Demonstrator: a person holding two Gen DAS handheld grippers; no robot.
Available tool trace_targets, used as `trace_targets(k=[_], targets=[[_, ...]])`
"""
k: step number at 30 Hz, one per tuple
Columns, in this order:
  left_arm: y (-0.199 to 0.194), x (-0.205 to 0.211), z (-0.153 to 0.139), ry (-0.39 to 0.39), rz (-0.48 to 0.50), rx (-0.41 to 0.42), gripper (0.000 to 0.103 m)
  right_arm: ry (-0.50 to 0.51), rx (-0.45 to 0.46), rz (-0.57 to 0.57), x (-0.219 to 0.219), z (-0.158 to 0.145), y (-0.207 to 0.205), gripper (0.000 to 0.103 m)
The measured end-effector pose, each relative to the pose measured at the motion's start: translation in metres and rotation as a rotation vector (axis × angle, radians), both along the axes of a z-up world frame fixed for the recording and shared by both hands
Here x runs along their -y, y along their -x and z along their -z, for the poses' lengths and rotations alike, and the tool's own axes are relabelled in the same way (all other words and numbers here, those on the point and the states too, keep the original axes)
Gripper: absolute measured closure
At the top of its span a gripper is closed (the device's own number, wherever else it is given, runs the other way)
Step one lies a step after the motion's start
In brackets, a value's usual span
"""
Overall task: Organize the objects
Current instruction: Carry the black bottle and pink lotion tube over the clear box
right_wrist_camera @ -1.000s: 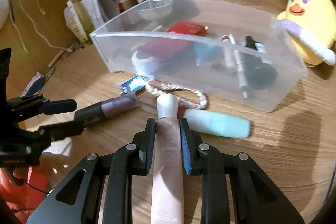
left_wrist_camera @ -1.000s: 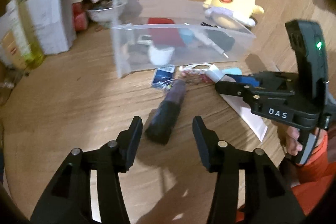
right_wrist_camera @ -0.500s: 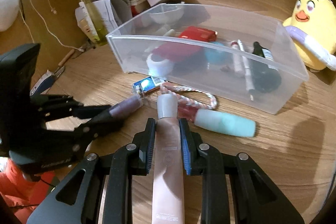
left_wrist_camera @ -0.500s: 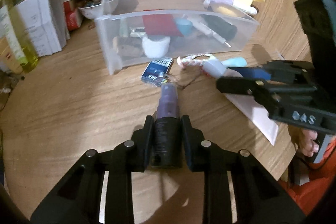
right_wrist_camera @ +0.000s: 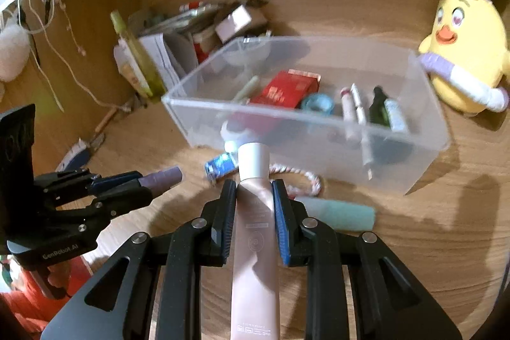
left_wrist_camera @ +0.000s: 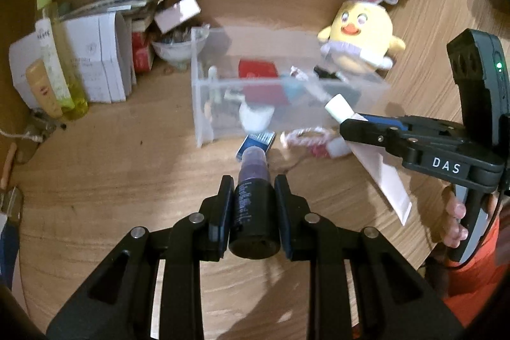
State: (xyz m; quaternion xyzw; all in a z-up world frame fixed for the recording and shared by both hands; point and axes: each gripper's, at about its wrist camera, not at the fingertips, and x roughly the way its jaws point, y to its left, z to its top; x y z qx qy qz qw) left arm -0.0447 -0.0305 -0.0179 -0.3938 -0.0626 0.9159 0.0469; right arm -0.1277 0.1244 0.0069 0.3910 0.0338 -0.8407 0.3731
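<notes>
Two grippers, each loaded, both short of the clear bin (left_wrist_camera: pixel 204 104). Left to right, then: left gripper (left_wrist_camera: pixel 254 206) clamped on the dark spray bottle (left_wrist_camera: pixel 253 206), purple cap forward at 12 o'clock, lifted off the wooden desk (left_wrist_camera: pixel 95 180) and aimed at the bin's near-left corner. Best carried on over the near wall before tilting, so the cap clears the rim, then lowered into a free patch among the items already inside rather than dropped from height. Needs staggering with the other hand, judging by how close the two tools sit. Right gripper (right_wrist_camera: pixel 254 209) pinched on the pink tube (right_wrist_camera: pixel 255 231), white cap (right_wrist_camera: pixel 254 163) pointing to 12 o'clock toward the bin's front wall, tube tail trailing back between the fingers. Soft tube, so a grip near the neck looks likely to hold without squeezing product out. Waiting on the desk just before the bin: small blue packet (right_wrist_camera: pixel 220 165), braided cord (right_wrist_camera: pixel 299 177), teal tube (right_wrist_camera: pixel 338 209) at 3 o'clock of the pink one. Plush chick (right_wrist_camera: pixel 465 53) beside the bin's right end. Both handles held level, fingers angled slightly down toward the bin.
</notes>
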Motion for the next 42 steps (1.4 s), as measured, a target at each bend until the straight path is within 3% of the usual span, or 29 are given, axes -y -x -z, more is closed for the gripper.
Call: trace_targets(k=[8,24,31,42], targets=[[0.008,-0.003,-0.031,-0.030,0.012,-0.085,0.078,0.044,-0.081,0.035,-0.012,-0.032,0.008,0.082],[0.049,0.019,-0.065,-0.039,-0.080,-0.146,0.078,0.042,-0.176,0.057,-0.011,-0.066,0.054,0.082],[0.077,0.023,-0.065,-0.048,-0.092,-0.126,0.078,-0.002,-0.151,0.023,0.004,-0.063,0.083,0.082],[0.126,0.020,-0.046,-0.048,-0.085,-0.046,0.078,-0.165,-0.153,-0.026,0.040,-0.045,0.129,0.082]])
